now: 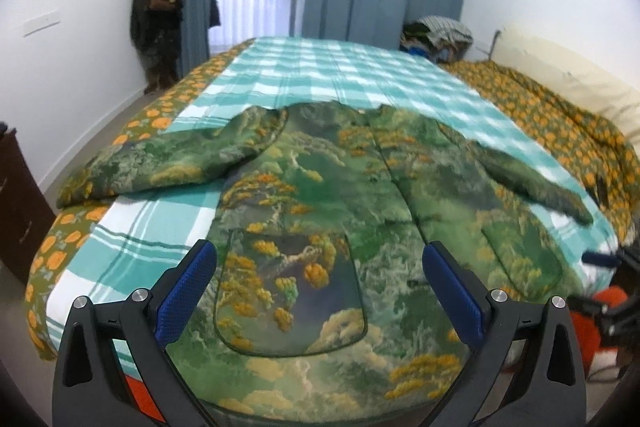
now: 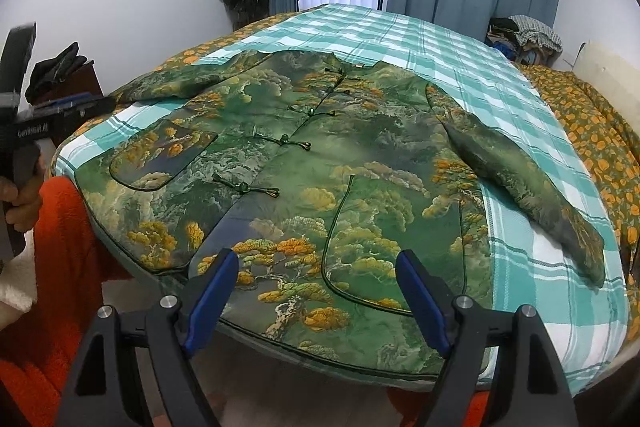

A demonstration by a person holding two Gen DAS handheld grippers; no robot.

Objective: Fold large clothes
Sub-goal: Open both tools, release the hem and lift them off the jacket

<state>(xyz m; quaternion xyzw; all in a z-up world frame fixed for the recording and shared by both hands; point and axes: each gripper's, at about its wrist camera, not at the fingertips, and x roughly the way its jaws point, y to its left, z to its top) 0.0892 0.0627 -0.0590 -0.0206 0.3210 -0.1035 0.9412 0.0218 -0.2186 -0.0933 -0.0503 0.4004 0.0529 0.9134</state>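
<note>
A large green jacket [image 1: 320,195] with orange tree print lies flat, front up, on the bed, also in the right wrist view [image 2: 320,155]. Its knot buttons [image 2: 284,139] run down the middle. Both sleeves are spread out: the left sleeve [image 1: 152,163] and the right sleeve [image 2: 520,179]. My left gripper [image 1: 320,287] is open, above the hem by the left pocket [image 1: 292,295]. My right gripper [image 2: 316,291] is open, above the hem by the right pocket [image 2: 392,243]. Neither holds anything. The left gripper also shows at the left edge of the right wrist view [image 2: 60,111].
The bed has a teal checked sheet [image 1: 340,71] and an orange-flowered quilt [image 1: 560,123] along its sides. A pile of clothes [image 1: 440,39] sits at the far right corner. A dark cabinet [image 1: 16,203] stands at the left. Coats [image 1: 160,7] hang on the wall.
</note>
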